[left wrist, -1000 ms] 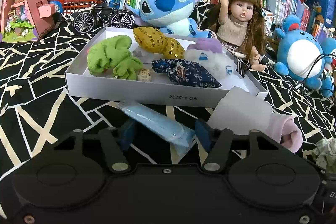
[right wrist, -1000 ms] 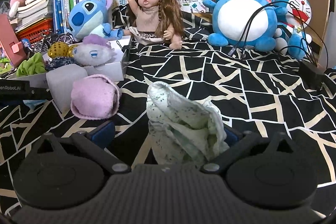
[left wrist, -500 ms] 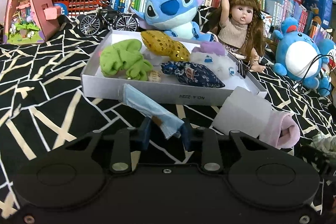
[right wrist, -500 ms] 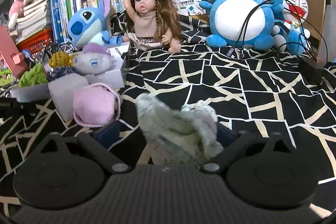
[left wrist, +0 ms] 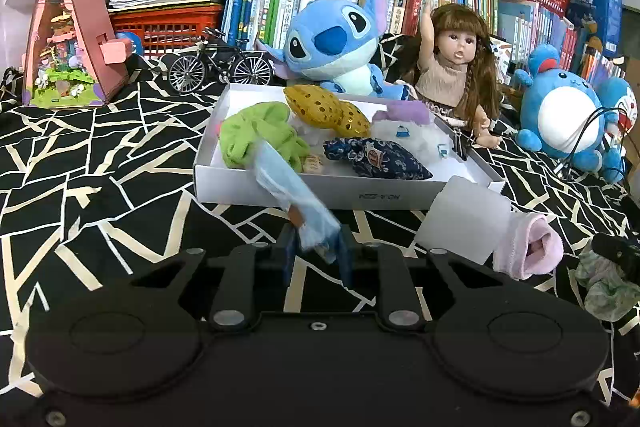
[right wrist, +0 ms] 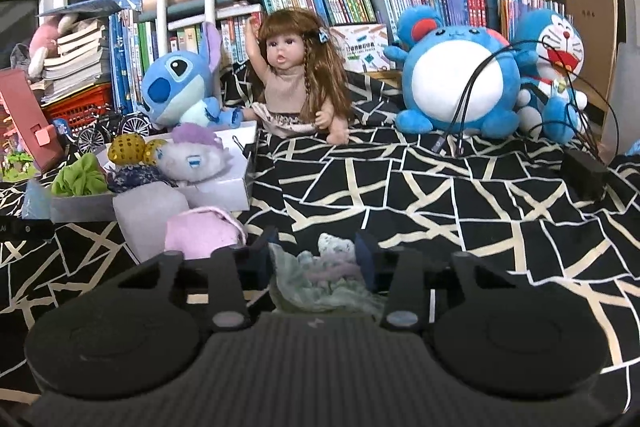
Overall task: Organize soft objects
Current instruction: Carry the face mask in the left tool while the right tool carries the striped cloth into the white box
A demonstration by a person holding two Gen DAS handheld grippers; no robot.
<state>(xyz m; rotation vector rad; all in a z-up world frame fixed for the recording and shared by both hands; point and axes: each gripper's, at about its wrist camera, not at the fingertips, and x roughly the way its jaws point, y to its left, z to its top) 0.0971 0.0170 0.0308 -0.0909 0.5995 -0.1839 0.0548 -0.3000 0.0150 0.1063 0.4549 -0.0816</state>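
My left gripper point(left wrist: 316, 247) is shut on a light blue soft packet point(left wrist: 280, 179), which is lifted and slants up in front of the white box point(left wrist: 360, 193). In the box lie a green cloth point(left wrist: 256, 135), a gold sequin pouch point(left wrist: 324, 107), a navy patterned pouch point(left wrist: 376, 159) and a white-and-purple plush point(left wrist: 408, 131). The jaws of my right gripper point(right wrist: 314, 259) are closing on a pale green speckled cloth point(right wrist: 320, 287), bunched between the pads on the bedspread. A pink soft item point(right wrist: 200, 231) leans on a white block point(right wrist: 148, 211) beside the box.
Behind the box sit a Stitch plush point(left wrist: 332, 43) and a doll point(right wrist: 292, 79). A round blue plush point(right wrist: 456, 79), a Doraemon plush point(right wrist: 556, 59), cables and a black adapter point(right wrist: 584, 171) are at the right. A model bicycle point(left wrist: 220, 67), a pink toy house point(left wrist: 68, 39) and bookshelves line the back.
The left jaws closed on the blue packet and raised it off the bedspread toward the box. The right jaws closed in from wide open and squashed the green cloth down.
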